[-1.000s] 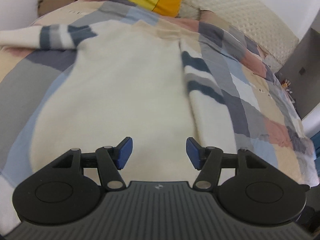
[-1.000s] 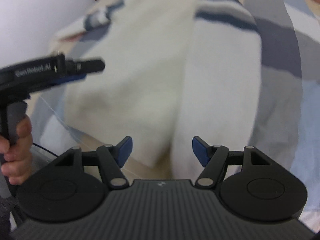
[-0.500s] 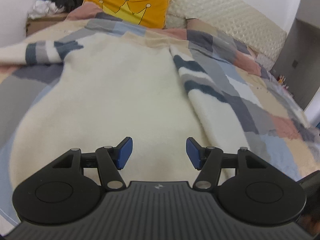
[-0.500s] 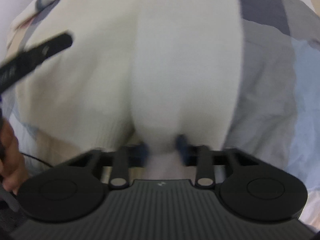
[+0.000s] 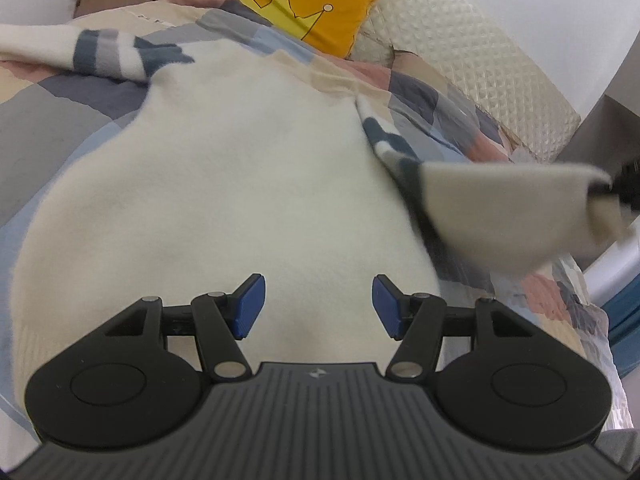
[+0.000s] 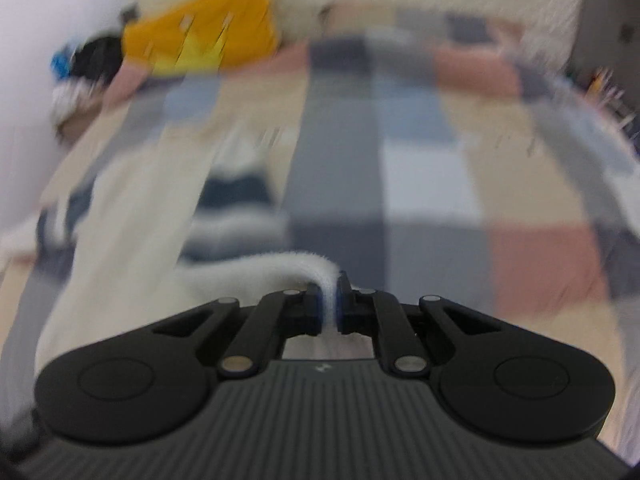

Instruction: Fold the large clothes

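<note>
The right gripper point(image 6: 329, 305) pinched a sleeve point(image 6: 256, 272) of the cream sweater point(image 5: 224, 184), lifting it off the patchwork bed point(image 6: 420, 168). The left gripper point(image 5: 318, 310) hovered over the sweater's hem, its 2 blue pads point(image 5: 250, 306) spread apart.

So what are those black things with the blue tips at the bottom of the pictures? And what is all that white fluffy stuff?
Those black things are grippers, like big tweezers. A person holds one in each hand, and a small camera sits on each one, looking out along its two fingers. So one picture is what the left gripper sees and the other is what the right gripper sees.

The white fluffy stuff is a big cream sweater with blue and grey stripes on its sleeves. It lies spread on a bed with a patchwork blanket, and a yellow pillow with a crown drawing sits at the far end.

The left gripper is open and holds nothing. The right gripper is shut on the end of one sleeve, lifted off the bed. Its picture is blurry because it is moving.
</note>
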`<state>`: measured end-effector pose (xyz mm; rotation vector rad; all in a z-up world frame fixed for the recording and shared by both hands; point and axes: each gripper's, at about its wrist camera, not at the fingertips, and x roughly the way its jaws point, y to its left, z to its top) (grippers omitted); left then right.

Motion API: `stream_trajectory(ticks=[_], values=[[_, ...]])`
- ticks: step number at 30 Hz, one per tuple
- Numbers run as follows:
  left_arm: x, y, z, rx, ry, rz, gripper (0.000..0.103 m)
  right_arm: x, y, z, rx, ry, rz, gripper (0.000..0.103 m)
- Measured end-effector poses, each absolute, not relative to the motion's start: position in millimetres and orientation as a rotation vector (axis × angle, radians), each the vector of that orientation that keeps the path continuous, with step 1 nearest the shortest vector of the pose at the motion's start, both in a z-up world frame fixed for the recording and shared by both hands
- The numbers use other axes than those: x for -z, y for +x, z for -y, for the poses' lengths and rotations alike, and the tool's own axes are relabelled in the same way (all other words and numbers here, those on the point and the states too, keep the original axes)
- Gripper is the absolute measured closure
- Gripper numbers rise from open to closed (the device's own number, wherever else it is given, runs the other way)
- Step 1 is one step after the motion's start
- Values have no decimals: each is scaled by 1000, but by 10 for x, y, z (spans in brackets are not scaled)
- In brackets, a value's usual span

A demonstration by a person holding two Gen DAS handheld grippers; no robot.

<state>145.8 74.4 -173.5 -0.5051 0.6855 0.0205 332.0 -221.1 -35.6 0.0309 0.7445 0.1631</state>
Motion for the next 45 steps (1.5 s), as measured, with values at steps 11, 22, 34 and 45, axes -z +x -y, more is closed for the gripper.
stream_trajectory(ticks=[11,22,34,45], values=[[1792,1625,-817,-51,-508,-695,38,232,5025,3068,129,179,-593,94],[1834,2050,-819,-29,-505,-716,38,1459,6360,3953,368,269,-722,94],[2007,2363,-925,-6,-506,-770,38,2537,6571,4249,462,261,-780,94],[1947,2232,-869,3,-487,-750,38,2160,6269,4246,386,373,-732,45]])
